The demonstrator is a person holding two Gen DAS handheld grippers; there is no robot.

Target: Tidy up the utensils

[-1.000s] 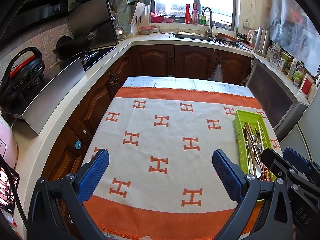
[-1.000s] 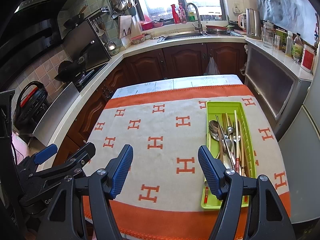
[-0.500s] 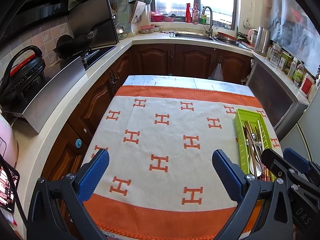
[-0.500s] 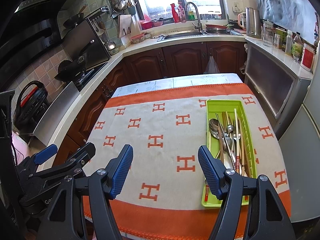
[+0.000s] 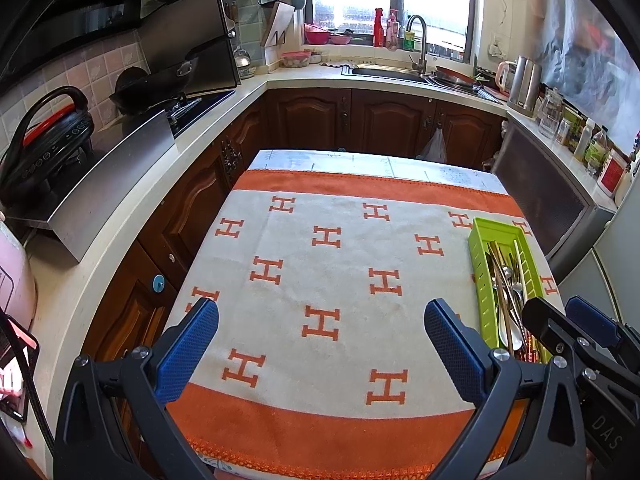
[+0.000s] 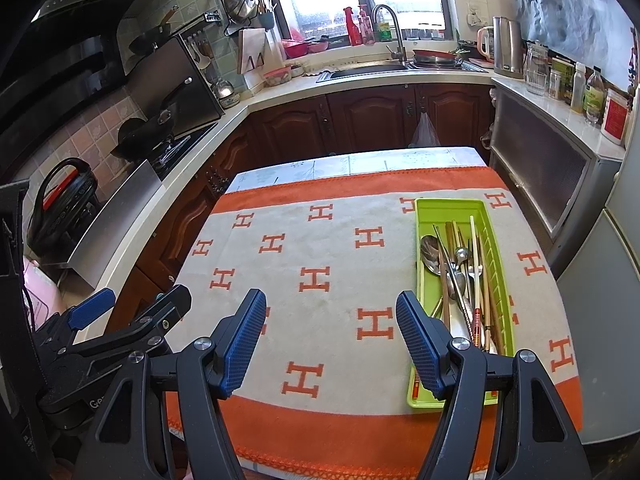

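Left gripper [image 5: 321, 342] and right gripper [image 6: 331, 343] both wide and empty, above the cloth [image 6: 328, 248], green tray [image 6: 425, 216] on its right side — spoons and chopsticks [image 6: 460, 276] lying inside

An orange-and-cream cloth [image 5: 320, 280] with H motifs covers the table. Behind it, dark wooden cabinets [image 6: 372, 116] run under a pale counter. A sink [image 6: 368, 70] with a tall faucet [image 6: 390, 28] sits below the window; a steel kettle [image 6: 506, 46] stands to its right, a black wok [image 5: 160, 88] on the stove.
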